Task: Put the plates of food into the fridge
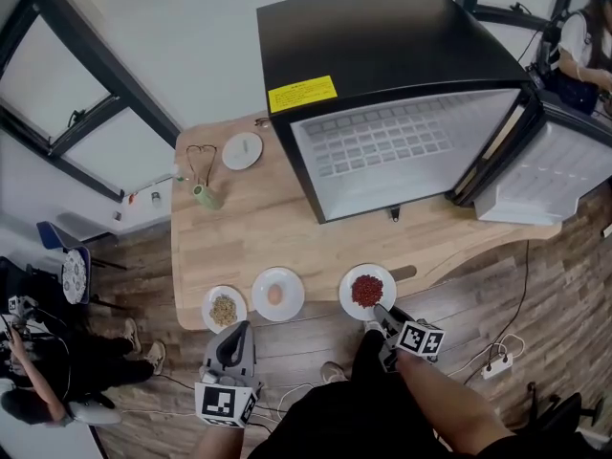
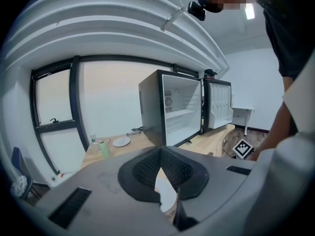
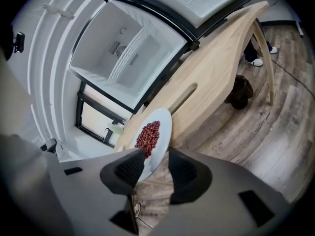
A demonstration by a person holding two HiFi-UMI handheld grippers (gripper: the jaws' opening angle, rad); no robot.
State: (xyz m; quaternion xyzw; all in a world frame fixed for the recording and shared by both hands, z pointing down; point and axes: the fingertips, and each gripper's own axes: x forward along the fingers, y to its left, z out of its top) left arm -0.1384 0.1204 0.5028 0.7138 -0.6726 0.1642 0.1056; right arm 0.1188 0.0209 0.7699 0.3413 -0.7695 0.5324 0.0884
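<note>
Three plates stand along the near edge of the wooden table (image 1: 287, 228): one of grains (image 1: 224, 308), one with a pale round food (image 1: 278, 294), and one of red beans (image 1: 367, 291). My right gripper (image 1: 380, 311) is at the bean plate's near rim. In the right gripper view its jaws (image 3: 156, 154) stand open, with the bean plate's (image 3: 153, 134) rim in the gap and one pad clear of it. My left gripper (image 1: 239, 328) hovers just off the table edge by the grain plate, with its tips (image 2: 160, 150) together. The black fridge (image 1: 402, 113) stands open and empty.
The fridge door (image 1: 555, 175) swings out to the right, past the table end. At the back left of the table are a green cup (image 1: 206, 196), glasses (image 1: 201, 153) and an empty white plate (image 1: 242, 150). A power strip (image 1: 497, 361) lies on the floor. A person stands at the left.
</note>
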